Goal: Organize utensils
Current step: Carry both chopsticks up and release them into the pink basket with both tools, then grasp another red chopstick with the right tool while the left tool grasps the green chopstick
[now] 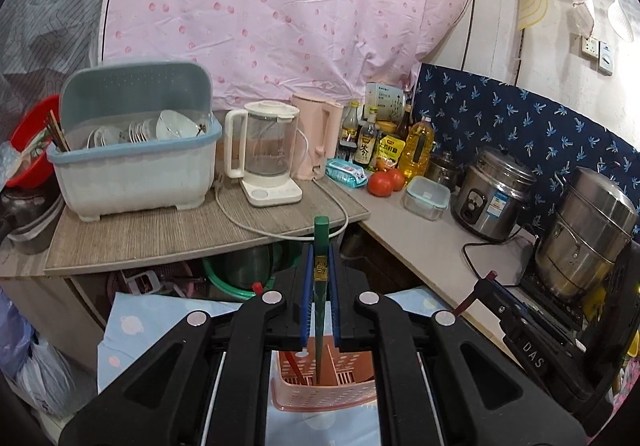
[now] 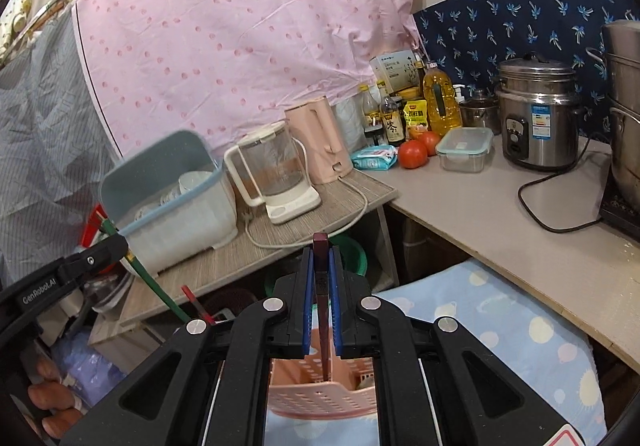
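Observation:
My left gripper (image 1: 320,258) is shut on a green chopstick (image 1: 321,242) held upright, its lower tip inside a pink perforated utensil basket (image 1: 324,392) that stands on a light blue cloth. My right gripper (image 2: 320,262) is shut on a dark red chopstick (image 2: 321,258), also upright with its tip in the same pink basket (image 2: 320,394). In the right wrist view the left gripper (image 2: 116,246) shows at the left with the green chopstick (image 2: 160,292) slanting down. A red chopstick (image 2: 196,304) stands beside it. The right gripper's arm (image 1: 516,322) shows in the left wrist view.
A blue-grey dish rack (image 1: 136,149) with bowls and chopsticks stands on a wooden shelf (image 1: 180,234), beside a glass kettle (image 1: 268,157) and a pink kettle (image 1: 316,137). Bottles, tomatoes (image 1: 380,183), a lunch box (image 1: 426,197), a rice cooker (image 1: 492,193) and a steel pot (image 1: 588,234) crowd the counter.

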`<control>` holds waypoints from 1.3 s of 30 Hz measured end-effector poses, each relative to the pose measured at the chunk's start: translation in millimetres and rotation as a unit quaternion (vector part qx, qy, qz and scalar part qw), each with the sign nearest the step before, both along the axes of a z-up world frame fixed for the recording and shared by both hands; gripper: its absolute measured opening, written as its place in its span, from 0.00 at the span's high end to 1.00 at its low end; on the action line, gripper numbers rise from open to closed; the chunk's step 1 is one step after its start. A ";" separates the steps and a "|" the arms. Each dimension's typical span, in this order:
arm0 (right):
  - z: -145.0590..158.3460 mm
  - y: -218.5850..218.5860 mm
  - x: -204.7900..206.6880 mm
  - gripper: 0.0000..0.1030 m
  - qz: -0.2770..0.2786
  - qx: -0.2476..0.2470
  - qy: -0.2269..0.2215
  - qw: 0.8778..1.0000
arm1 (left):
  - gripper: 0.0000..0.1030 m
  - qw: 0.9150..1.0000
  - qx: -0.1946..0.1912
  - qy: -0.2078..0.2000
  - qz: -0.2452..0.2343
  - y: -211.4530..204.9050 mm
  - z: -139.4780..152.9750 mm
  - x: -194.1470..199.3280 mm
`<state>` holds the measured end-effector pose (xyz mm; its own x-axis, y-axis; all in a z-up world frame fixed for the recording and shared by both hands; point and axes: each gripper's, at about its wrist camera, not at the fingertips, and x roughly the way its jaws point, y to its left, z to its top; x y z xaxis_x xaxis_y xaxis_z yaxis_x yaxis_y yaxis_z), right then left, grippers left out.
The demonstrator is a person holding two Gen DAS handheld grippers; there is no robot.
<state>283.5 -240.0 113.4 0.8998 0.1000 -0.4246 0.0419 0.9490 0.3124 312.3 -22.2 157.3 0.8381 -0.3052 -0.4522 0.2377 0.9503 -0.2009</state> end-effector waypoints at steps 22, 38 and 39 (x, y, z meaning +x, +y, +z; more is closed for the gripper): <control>-19.7 4.0 -128.1 0.57 -0.003 0.008 0.011 1.000 | 0.43 0.999 -0.011 0.036 -0.005 31.2 -28.8 -98.4; -155.0 25.2 -261.7 0.57 0.018 0.007 0.179 0.984 | 0.43 0.979 0.054 0.191 -0.046 24.5 -179.5 -227.9; -163.5 28.5 -268.8 0.57 0.023 0.005 0.189 0.982 | 0.43 0.977 0.058 0.198 -0.047 24.4 -187.2 -234.4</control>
